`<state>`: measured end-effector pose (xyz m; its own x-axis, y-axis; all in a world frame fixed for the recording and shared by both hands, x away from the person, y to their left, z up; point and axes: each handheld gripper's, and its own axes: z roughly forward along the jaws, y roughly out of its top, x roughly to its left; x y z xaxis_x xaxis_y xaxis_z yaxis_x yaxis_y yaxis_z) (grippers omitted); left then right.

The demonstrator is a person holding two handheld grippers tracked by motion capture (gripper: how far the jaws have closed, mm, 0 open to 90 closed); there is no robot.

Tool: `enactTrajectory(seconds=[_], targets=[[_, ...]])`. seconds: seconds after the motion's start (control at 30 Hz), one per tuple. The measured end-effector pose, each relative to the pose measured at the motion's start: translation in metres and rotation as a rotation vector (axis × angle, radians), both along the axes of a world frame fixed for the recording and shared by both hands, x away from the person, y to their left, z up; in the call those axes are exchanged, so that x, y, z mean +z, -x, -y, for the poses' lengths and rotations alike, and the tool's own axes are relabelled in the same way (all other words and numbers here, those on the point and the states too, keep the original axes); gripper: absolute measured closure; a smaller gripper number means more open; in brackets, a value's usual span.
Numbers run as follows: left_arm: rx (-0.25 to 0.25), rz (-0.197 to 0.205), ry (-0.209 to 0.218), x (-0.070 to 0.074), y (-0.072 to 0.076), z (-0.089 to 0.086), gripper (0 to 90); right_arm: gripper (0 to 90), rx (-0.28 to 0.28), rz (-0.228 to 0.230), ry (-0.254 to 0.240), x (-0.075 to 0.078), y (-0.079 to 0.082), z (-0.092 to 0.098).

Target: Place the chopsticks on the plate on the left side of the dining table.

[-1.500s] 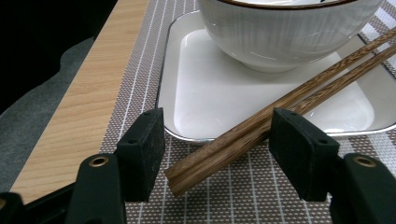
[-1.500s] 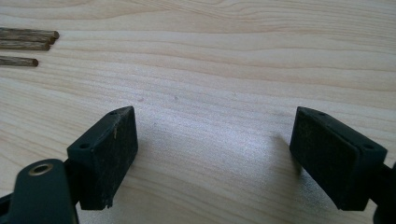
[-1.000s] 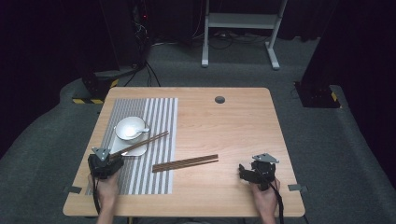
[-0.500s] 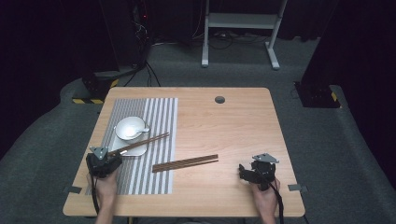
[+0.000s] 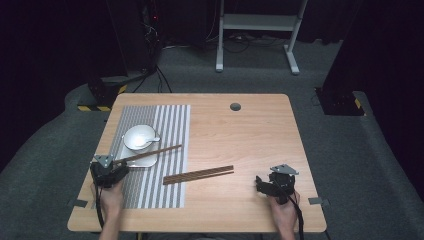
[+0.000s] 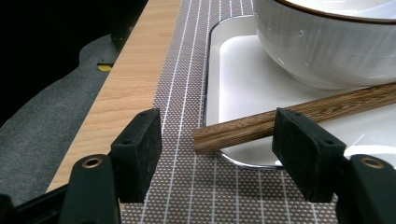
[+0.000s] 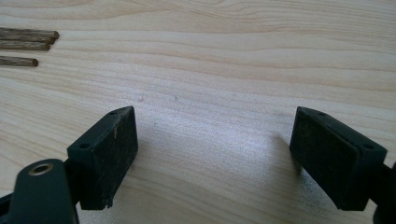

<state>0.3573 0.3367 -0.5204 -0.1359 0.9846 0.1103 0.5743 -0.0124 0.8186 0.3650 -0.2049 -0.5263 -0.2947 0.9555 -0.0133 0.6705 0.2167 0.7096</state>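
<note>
the chopstick [image 6: 299, 114], a squared stick of dark, grained wood, is lying tilted across the lip of the white tray [image 6: 243, 79], its blunt end just off the tray over the mat and sitting between the left gripper [image 6: 219, 140], whose fingers are standing wide apart and not pressing it. the glossy white bowl [image 6: 327, 51] is sitting on the tray at about 1 o'clock from that end. the woven grey striped placemat [image 5: 170, 125] is covering the left of the pale wooden worktop [image 5: 250, 130]. the other chopsticks [image 5: 199, 175] are lying mid-worktop. the right gripper [image 7: 215, 154] is resting open over bare wood. grey carpet and darkness are surrounding it.
</note>
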Motion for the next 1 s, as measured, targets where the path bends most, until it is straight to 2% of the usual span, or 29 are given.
enactTrajectory(seconds=[1.0], targets=[[0.014, -0.011, 0.004, 0.001, -0.011, -0.008, 32.8, 14.9, 0.000, -0.001, -0.001, 0.000, 0.000, 0.000]])
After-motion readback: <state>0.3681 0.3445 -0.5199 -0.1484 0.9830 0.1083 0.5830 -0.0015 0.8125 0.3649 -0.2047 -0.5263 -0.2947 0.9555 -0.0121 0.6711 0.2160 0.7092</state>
